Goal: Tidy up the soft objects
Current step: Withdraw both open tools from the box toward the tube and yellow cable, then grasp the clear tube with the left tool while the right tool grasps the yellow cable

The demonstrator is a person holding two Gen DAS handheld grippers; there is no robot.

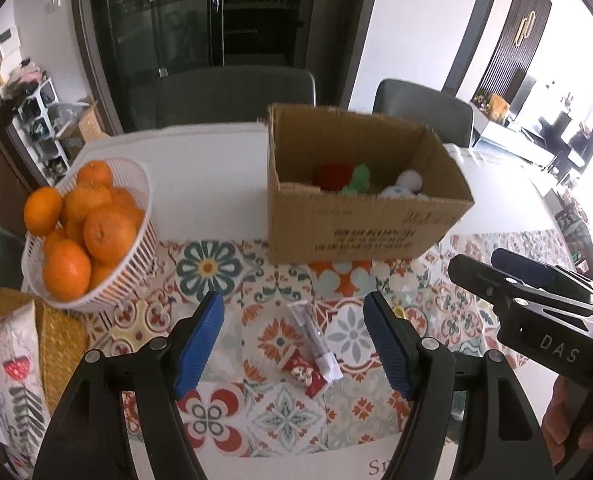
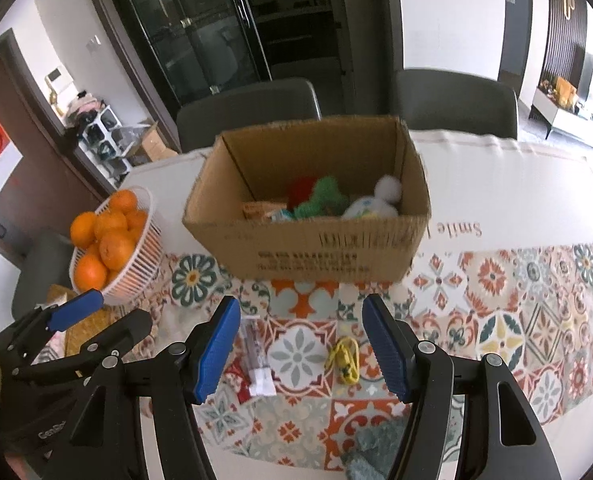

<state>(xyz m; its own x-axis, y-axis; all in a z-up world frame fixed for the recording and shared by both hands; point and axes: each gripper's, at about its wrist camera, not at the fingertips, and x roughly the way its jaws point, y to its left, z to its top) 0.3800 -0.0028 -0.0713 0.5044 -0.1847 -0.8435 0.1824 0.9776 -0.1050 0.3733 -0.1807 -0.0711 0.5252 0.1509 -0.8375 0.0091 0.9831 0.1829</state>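
An open cardboard box (image 1: 352, 224) (image 2: 316, 240) stands on the patterned tablecloth. Inside lie a red soft toy (image 1: 332, 176) (image 2: 301, 189), a green knitted toy (image 1: 360, 178) (image 2: 324, 196) and a white plush (image 1: 406, 184) (image 2: 376, 202). My left gripper (image 1: 294, 344) is open and empty above a small red packet (image 1: 306, 374) and a clear wrapped stick (image 1: 314, 340) (image 2: 256, 360). My right gripper (image 2: 300, 350) is open and empty, with a yellow cord (image 2: 346, 360) just left of its right finger. A grey-green soft cloth (image 2: 376, 448) lies at the near edge.
A white basket of oranges (image 1: 96, 232) (image 2: 116, 248) stands at the left. A woven mat (image 1: 56, 332) and a printed pouch (image 1: 12, 368) lie at the near left. Two dark chairs (image 1: 236, 96) (image 2: 456, 100) stand behind the table. The right gripper shows in the left wrist view (image 1: 536, 300).
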